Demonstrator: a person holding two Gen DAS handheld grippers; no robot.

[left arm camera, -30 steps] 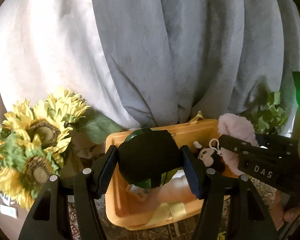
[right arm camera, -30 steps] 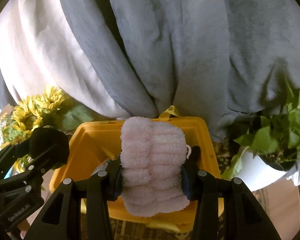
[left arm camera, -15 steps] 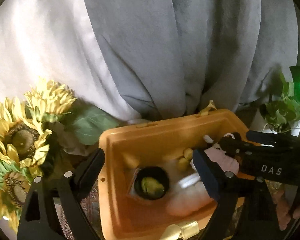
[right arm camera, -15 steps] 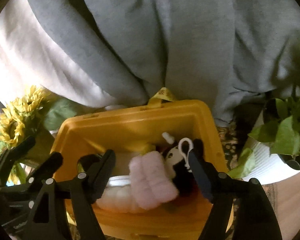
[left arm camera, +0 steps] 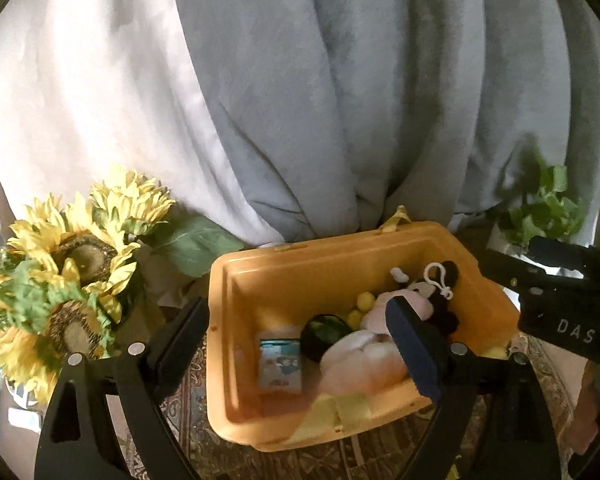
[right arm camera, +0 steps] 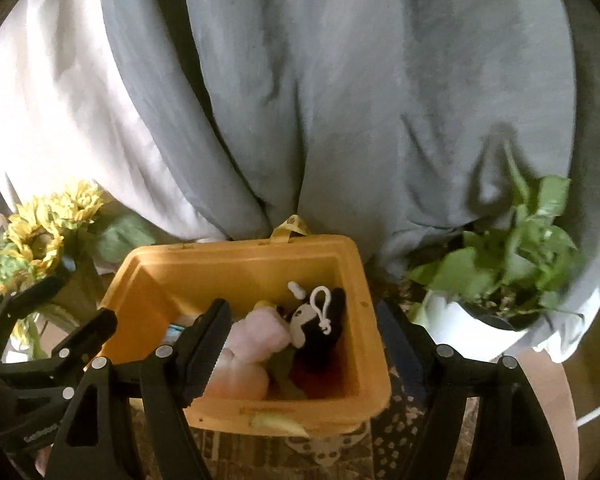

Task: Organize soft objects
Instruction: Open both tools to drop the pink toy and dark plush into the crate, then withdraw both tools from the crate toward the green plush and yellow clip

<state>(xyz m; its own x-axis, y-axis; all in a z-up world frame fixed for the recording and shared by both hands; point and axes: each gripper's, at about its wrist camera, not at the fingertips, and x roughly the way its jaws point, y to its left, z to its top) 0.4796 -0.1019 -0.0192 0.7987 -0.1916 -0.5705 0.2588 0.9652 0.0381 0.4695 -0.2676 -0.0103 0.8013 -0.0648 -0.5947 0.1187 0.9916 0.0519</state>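
Readable text, left wrist view: white capital letters "DAS" are printed on the black body of my right tongs (left arm camera: pixel 556 276), at the right edge of the view.

Right wrist view: small pale lettering stands on the body of my left tongs (right arm camera: pixel 56 312), lower left; it is too blurred to read.

The small card (left arm camera: pixel 280 364) in the yellow bin (left arm camera: pixel 256 276) carries a picture; no legible words.

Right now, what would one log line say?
left gripper: open | right gripper: open | pink plush: in orange bin
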